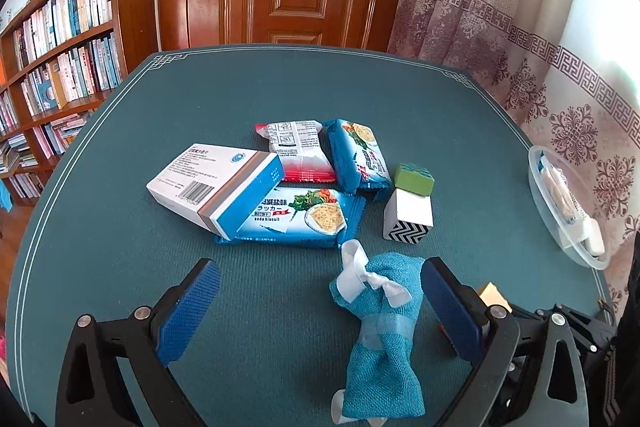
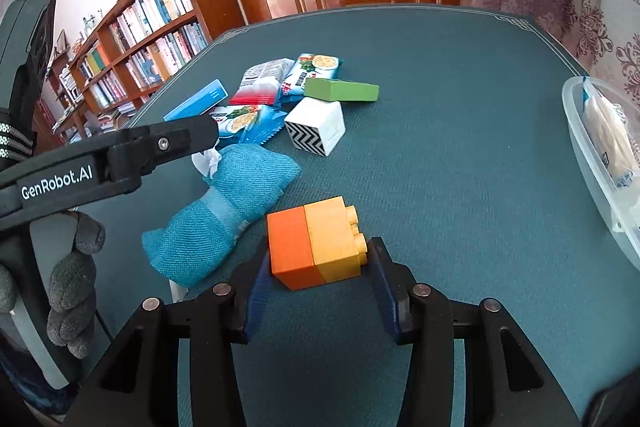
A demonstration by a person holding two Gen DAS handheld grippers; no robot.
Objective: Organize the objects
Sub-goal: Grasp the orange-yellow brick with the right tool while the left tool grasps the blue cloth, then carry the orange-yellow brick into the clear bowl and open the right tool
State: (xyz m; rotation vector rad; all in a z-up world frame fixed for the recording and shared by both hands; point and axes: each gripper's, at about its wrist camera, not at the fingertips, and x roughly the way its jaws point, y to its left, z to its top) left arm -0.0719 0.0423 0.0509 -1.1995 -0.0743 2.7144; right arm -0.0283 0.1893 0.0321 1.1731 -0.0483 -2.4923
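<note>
**Q:** Right wrist view: which object does the coming move turn on, and how does it lie?

**A:** The orange-and-yellow block (image 2: 318, 243) sits on the green table mat (image 2: 460, 167), directly ahead of the right gripper (image 2: 318, 297). Its fingers are spread, one on each side of the block's near end, with nothing pinched; whether the pads already touch it cannot be told. The block's long axis runs across the fingers' opening, orange half to the left, studded yellow half to the right. By my reading, closing would catch it end to end.

**Q:** And the left gripper?

**A:** Left wrist view: the left gripper (image 1: 320, 307) is also wide open and holds nothing. The teal cloth pouch (image 1: 378, 331) lies between its fingers, closer to the right-hand finger, long axis pointing roughly away from the camera, white ribbon end farthest.

**Q:** What surrounds them?

**A:** Just beyond the pouch lies a cluster: a white-and-blue carton (image 1: 218, 187) resting partly on a blue biscuit packet (image 1: 300, 219), a second blue packet (image 1: 356, 159), a red-and-white packet (image 1: 298, 151), and a green block (image 1: 414, 179) atop a white zigzag-patterned cube (image 1: 408, 219). A clear plastic tub (image 2: 576, 147) stands at the mat's right edge, well apart.

**Q:** Obstruction?

**A:** The pouch lies just left of the block; the path toward the tub appears clear.
</note>
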